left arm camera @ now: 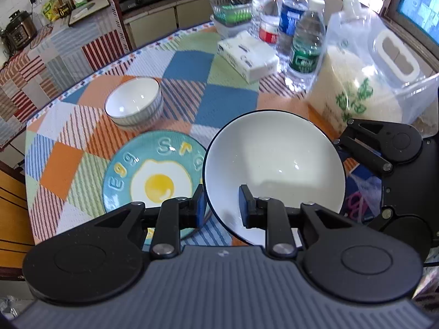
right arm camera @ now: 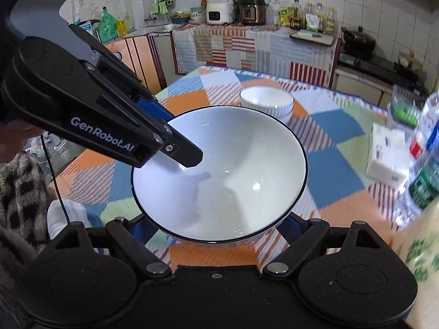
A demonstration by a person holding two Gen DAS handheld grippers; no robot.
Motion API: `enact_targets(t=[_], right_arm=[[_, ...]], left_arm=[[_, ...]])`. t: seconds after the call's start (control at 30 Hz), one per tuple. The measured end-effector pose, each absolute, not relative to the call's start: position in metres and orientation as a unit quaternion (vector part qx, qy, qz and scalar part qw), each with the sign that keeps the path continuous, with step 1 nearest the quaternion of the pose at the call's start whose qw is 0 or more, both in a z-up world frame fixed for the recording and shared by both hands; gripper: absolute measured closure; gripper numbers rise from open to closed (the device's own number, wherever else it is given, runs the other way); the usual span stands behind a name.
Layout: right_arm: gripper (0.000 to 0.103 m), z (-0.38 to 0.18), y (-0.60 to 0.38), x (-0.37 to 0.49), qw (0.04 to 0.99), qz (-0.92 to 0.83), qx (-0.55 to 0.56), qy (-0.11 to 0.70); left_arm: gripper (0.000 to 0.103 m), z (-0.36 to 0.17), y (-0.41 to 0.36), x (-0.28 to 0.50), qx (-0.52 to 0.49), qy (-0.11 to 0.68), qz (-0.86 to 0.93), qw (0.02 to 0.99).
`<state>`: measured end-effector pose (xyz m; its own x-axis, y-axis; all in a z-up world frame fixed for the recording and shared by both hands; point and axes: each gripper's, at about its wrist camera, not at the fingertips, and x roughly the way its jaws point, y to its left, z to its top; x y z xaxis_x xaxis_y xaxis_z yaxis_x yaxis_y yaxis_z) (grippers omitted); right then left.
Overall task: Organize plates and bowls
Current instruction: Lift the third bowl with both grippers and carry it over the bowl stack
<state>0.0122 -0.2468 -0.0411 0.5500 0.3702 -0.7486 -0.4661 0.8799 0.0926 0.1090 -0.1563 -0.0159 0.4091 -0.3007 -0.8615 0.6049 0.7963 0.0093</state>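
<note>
Both grippers held one dark-rimmed white ceramic bowl: left gripper pinched its rim, right gripper spanned its underside.

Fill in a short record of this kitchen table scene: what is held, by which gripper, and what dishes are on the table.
held item: large white bowl with dark rim
left gripper: jaws clamped on the bowl's rim
right gripper: jaws wide, either side of the bowl's base
on table: egg plate; stacked ribbed bowls
surface: patchwork tablecloth
</note>
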Motion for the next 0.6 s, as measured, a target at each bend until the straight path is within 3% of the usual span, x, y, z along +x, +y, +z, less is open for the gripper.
enact_targets(t=[0.6], right_arm=[[0.010,-0.005,-0.234,0.100,0.878,0.256,-0.081,0.397]], left_arm=[[0.081,0.020,-0.143,0.194,0.134,0.449,-0.226,0.854]])
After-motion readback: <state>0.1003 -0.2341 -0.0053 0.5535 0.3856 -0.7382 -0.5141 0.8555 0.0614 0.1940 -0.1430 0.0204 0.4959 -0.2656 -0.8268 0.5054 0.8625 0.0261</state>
